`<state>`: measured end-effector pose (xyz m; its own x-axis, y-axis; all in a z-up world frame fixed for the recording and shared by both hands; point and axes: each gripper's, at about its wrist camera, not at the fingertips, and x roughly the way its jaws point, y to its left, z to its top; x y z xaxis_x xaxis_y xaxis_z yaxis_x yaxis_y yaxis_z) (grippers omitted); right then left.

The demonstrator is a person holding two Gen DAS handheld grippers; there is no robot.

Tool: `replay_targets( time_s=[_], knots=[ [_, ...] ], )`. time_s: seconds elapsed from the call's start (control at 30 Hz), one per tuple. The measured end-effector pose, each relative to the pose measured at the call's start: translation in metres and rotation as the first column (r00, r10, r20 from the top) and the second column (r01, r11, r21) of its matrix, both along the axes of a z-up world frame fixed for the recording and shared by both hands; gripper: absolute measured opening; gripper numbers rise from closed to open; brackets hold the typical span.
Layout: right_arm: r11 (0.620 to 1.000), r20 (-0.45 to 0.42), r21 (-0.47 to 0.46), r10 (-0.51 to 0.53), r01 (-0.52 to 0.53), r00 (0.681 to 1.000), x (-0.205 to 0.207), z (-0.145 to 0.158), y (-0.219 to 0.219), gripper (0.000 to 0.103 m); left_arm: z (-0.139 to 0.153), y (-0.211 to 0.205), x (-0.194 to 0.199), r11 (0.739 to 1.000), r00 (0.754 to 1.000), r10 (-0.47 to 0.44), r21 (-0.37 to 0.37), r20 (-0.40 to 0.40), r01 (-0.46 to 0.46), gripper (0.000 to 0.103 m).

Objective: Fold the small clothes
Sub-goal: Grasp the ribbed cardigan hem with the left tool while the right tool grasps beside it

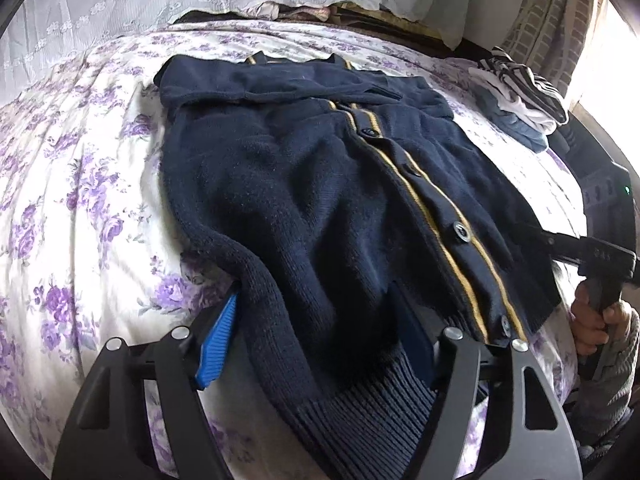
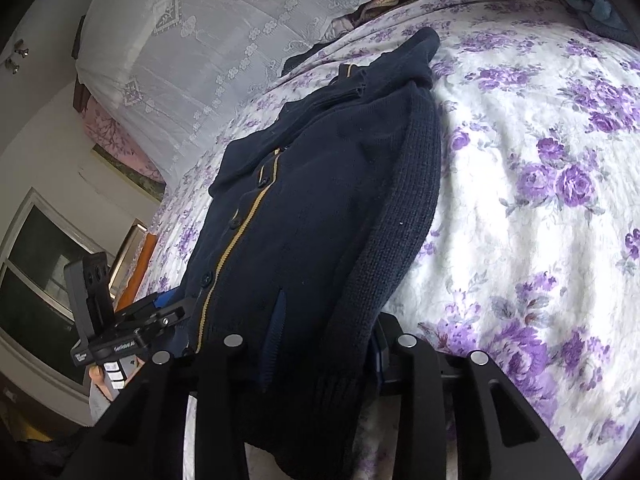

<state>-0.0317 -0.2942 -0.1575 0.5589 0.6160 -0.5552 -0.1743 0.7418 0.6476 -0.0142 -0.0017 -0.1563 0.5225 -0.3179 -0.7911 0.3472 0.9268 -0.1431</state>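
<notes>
Navy cardigan [image 1: 304, 184] on floral bedspread [image 1: 80, 200]

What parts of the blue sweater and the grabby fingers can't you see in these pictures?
- Left wrist view: the navy cardigan drapes over the left gripper, hiding its right finger's tip; whether it pinches the hem can't be told.
- Right wrist view: the cardigan's ribbed hem covers the right gripper, hiding both fingertips.
- Left wrist view: the pile of clothes is too small to identify.
</notes>
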Motion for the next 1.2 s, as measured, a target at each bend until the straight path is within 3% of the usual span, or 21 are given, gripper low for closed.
replay_targets(
  time_s=[0.07,0.17,0.27,0.43,0.97,1.2],
  knots=[
    [1.0,0.002,-0.006,0.001,-0.001,1.0,-0.002,0.0,0.001,0.034,0.0,0.003,0.002,1.0,1.0,0.002,-0.02,-0.009,-0.002,0.068],
    [1.0,0.003,-0.004,0.0,0.0,1.0,-0.003,-0.001,0.0,0.031,0.001,0.003,0.0,0.999,1.0,-0.013,-0.03,0.002,0.013,0.053],
    [1.0,0.001,0.005,-0.002,0.002,1.0,-0.004,-0.002,-0.003,0.019,0.003,-0.002,-0.006,1.0,0.999,-0.028,-0.003,0.033,0.029,0.043],
    [1.0,0.02,0.002,-0.006,0.006,1.0,-0.006,0.0,-0.003,0.015,0.008,-0.008,-0.014,0.999,0.995,-0.037,0.042,0.09,0.033,0.028],
    [1.0,0.077,0.02,0.014,-0.015,0.997,-0.004,0.024,-0.005,0.014,0.032,-0.013,-0.021,0.989,0.975,-0.039,0.149,0.218,0.006,0.016],
    [0.999,0.097,0.037,0.018,-0.022,0.995,0.003,0.037,-0.005,0.014,0.046,-0.006,-0.009,0.994,0.976,-0.028,0.107,0.218,0.004,0.015]
  ],
)
